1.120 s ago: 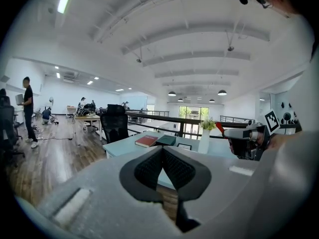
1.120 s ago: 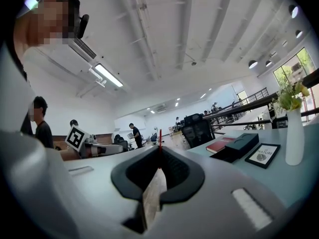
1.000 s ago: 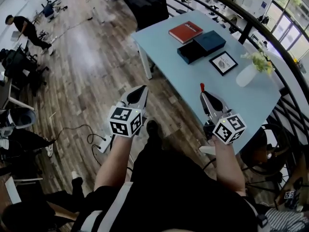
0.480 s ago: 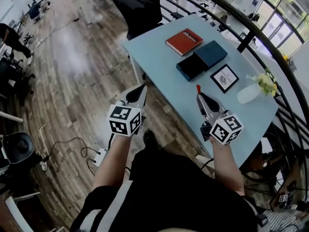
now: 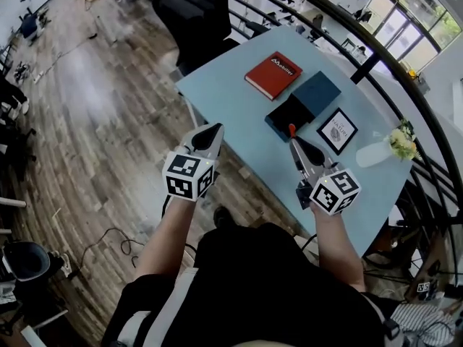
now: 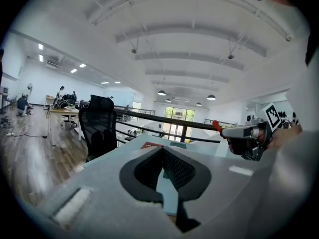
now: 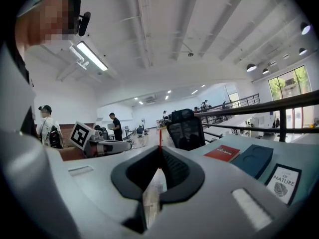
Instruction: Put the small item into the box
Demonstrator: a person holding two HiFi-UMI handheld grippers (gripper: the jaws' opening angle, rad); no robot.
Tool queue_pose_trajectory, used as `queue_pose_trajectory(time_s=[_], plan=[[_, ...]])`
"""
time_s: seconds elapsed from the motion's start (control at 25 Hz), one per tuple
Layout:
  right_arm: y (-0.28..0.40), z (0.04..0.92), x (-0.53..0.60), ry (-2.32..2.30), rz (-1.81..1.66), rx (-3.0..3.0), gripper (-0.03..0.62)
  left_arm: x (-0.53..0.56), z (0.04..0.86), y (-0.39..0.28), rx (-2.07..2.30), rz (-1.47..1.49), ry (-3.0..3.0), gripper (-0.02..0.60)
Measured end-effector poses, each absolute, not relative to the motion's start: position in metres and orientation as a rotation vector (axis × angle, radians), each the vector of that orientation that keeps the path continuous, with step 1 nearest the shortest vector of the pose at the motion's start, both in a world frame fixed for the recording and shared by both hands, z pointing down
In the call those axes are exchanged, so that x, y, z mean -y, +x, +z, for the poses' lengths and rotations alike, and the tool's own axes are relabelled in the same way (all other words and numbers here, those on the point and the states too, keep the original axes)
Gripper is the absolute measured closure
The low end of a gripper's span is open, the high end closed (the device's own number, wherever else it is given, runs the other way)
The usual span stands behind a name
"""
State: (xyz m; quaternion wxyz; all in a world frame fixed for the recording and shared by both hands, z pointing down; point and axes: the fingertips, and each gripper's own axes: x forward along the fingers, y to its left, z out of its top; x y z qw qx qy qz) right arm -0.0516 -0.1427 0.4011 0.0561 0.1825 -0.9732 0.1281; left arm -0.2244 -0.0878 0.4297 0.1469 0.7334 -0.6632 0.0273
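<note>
A dark blue box lies on the light blue table (image 5: 231, 92), its open tray (image 5: 288, 117) beside its lid (image 5: 317, 91). My right gripper (image 5: 293, 137) is shut on a small red item (image 5: 291, 129) that sticks out past its tip. It hovers over the table's near side, just short of the tray. In the right gripper view the red item (image 7: 159, 136) stands thin between the closed jaws, with the box (image 7: 252, 158) to the right. My left gripper (image 5: 215, 129) is shut and holds nothing, at the table's left edge above the floor.
A red book (image 5: 273, 74) lies at the far end of the table. A framed picture (image 5: 337, 130) and a white vase of flowers (image 5: 377, 152) sit to the right. A black office chair (image 5: 189, 13) stands beyond the table, and a railing (image 5: 405, 92) runs along its right side.
The person has stepped toward the table, so the box now lies close ahead of the right gripper. Both grippers stay shut, the right one still on the red item.
</note>
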Motion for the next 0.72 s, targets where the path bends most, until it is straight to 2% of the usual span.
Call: queue_pose_trajectory(time_s=[0.32, 0.72], plan=[[-0.026, 0.415, 0.197, 0.679, 0.445, 2.92, 0.58, 0.15, 0.438, -0.213, 1.844, 0.08, 2.142, 0.575], [0.035, 0.423, 0.269, 0.791, 0.56, 2.973, 0.58, 0.214, 0.427, -0.156, 1.822, 0.207, 2.163, 0.575]])
